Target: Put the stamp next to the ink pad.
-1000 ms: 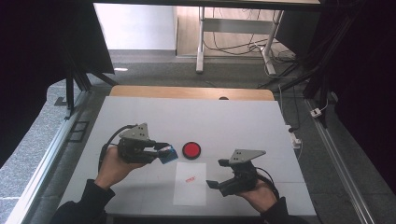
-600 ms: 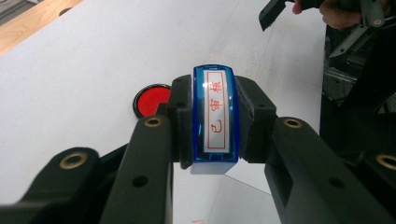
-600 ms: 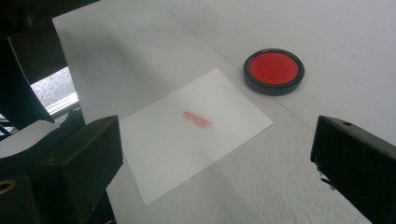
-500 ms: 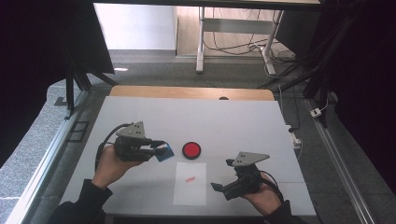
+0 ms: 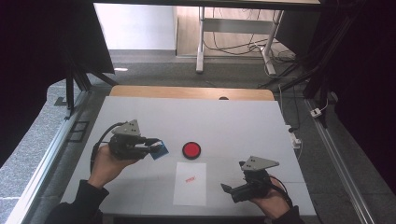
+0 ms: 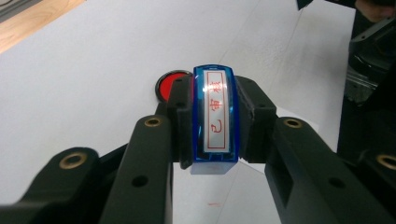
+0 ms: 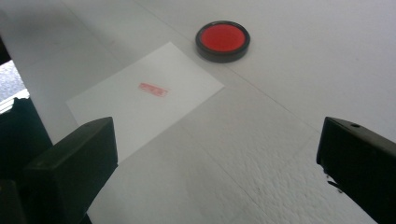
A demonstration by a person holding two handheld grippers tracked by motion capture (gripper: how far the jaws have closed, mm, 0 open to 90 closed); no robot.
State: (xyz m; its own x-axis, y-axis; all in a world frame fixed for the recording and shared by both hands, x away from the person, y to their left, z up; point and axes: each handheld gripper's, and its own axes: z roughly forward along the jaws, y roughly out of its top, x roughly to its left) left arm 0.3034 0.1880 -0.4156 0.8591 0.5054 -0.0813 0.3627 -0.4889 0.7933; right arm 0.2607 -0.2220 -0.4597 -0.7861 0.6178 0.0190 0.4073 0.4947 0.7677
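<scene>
My left gripper point(image 5: 154, 147) is shut on a blue stamp point(image 6: 214, 119) with red characters on its face, held above the table left of the round red ink pad point(image 5: 191, 150). A white sheet of paper point(image 5: 190, 183) lies in front of the pad and bears a small red stamp mark point(image 7: 153, 89). My right gripper point(image 5: 228, 190) sits low at the right of the sheet. Its jaws have just been opening and now stand wide apart with nothing between them; the fingers point(image 7: 74, 161) frame the paper point(image 7: 144, 100) and the ink pad point(image 7: 222, 39).
The white table top point(image 5: 243, 126) has a wooden strip along its far edge point(image 5: 191, 92). A metal rail runs down the left side point(image 5: 42, 168). Cables and a desk frame lie on the floor beyond the table.
My right gripper has slid toward the table's front right, away from the paper, and its jaws have spread wider. The left gripper with the stamp has stayed almost in place.
</scene>
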